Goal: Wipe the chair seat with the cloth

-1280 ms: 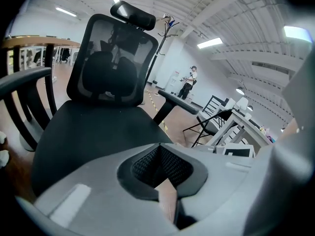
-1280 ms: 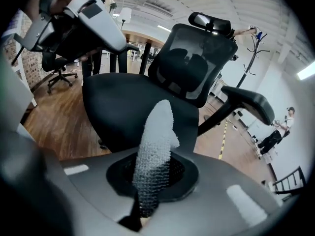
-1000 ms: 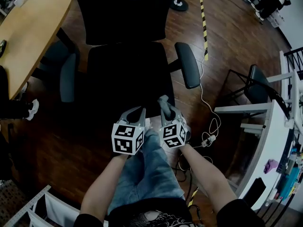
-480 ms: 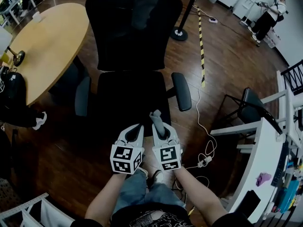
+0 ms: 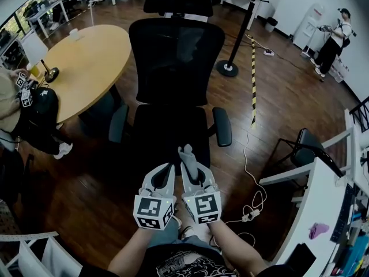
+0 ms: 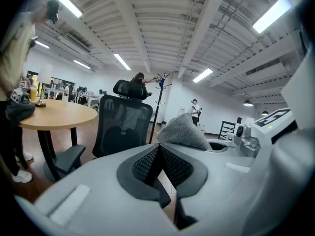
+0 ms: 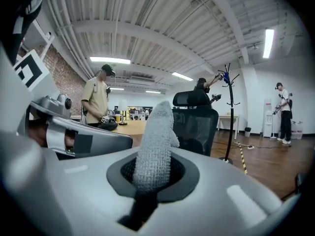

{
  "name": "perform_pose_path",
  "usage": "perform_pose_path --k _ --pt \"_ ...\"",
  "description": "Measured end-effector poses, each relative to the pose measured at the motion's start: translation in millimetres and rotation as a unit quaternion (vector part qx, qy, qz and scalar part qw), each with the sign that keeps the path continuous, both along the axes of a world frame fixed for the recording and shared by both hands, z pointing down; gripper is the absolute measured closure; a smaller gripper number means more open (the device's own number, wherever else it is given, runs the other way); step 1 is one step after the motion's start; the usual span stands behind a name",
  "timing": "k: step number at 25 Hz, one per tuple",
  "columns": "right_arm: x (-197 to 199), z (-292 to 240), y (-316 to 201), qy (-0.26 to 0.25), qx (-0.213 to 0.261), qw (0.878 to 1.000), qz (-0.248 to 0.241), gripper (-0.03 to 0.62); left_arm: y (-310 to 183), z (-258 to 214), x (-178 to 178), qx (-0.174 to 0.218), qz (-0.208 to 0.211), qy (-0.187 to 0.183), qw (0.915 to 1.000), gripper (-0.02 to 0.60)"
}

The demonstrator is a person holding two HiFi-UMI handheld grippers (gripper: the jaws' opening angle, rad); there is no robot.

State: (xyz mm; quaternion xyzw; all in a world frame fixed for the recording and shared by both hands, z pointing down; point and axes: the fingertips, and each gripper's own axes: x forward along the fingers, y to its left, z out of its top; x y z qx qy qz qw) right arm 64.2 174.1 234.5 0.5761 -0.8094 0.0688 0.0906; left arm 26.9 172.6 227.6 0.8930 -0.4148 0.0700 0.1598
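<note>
Right claw point(image 5: 189, 167) pinching cloth point(image 5: 185, 153); left claw point(image 5: 168, 171) pressed together, empty

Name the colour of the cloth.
Grey cloth, nubbly weave; shows best in the right gripper view.

Left gripper point(image 6: 157, 156): jaws seen pressed together, nothing held between them. Grey cloth point(image 6: 183, 132) seen just beyond, to the right, beside the right gripper point(image 6: 256, 136). Black chair point(image 6: 123, 127) seen ahead, upright, armrest point(image 6: 69, 156) at left. Round table point(image 6: 54, 114) seen left of it, person point(image 6: 12, 58) stood at the table.
</note>
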Motion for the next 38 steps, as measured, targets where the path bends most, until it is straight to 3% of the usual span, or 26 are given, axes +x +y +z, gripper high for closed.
perform_pose_path --k 8,15,25,38 --pt "-18.0 -53.9 50.9 -0.016 0.042 0.998 -0.036 0.581 49.8 -46.7 -16.1 0.048 -0.039 0.0 0.9981 0.578" --pt "-19.8 -73.7 93.0 -0.037 0.053 0.997 -0.036 0.581 91.0 -63.2 -18.2 0.067 -0.054 -0.003 0.9963 0.578" --pt "-18.1 -83.6 145.9 -0.046 0.063 0.997 -0.02 0.582 144.7 -78.4 -13.3 0.086 -0.039 -0.001 0.9956 0.578" --pt "-9.7 -85.5 181.5 -0.069 0.067 0.995 -0.007 0.582 180.0 -79.2 -11.1 0.084 -0.034 -0.006 0.9958 0.578"
